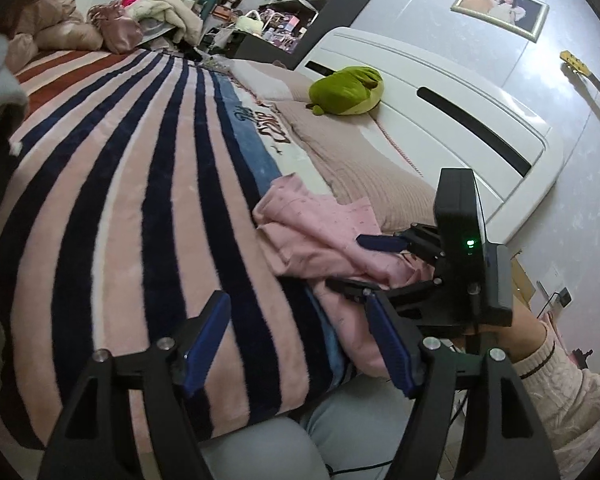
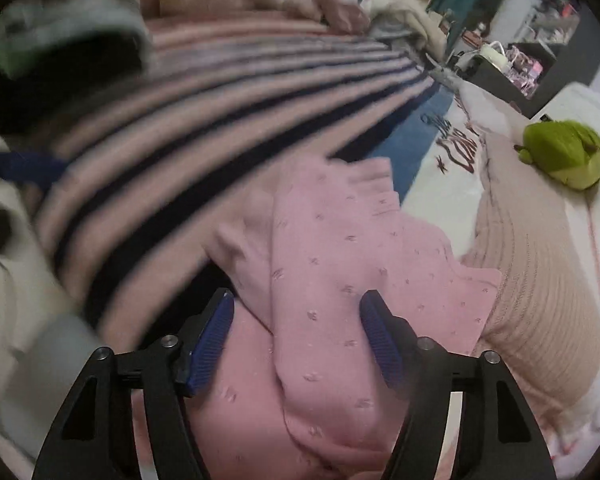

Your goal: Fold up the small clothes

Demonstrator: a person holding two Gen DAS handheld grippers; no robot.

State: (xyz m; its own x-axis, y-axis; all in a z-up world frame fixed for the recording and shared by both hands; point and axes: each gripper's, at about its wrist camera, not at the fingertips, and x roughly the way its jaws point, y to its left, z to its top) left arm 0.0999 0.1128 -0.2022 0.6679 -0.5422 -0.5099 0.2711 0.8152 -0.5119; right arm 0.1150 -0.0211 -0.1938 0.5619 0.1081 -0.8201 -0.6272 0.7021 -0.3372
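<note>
A small pink garment (image 1: 320,236) with tiny printed marks lies crumpled on the striped blanket (image 1: 140,184) near the bed's near edge. My left gripper (image 1: 296,332) is open and empty, hovering above the blanket just left of the garment. My right gripper (image 1: 356,264) is seen from the left wrist view reaching into the garment, jaws apart around a fold. In the right wrist view the garment (image 2: 340,264) fills the middle, and the open right gripper (image 2: 300,340) straddles it, with cloth between the blue pads (image 2: 212,344). That view is motion-blurred.
A green plush toy (image 1: 350,90) lies on a beige pillow (image 1: 356,160) by the white headboard (image 1: 440,92). Heaped bedding and clothes (image 1: 112,24) sit at the bed's far end. A grey cloth (image 2: 60,36) shows at upper left. My knee (image 1: 260,448) is below the bed edge.
</note>
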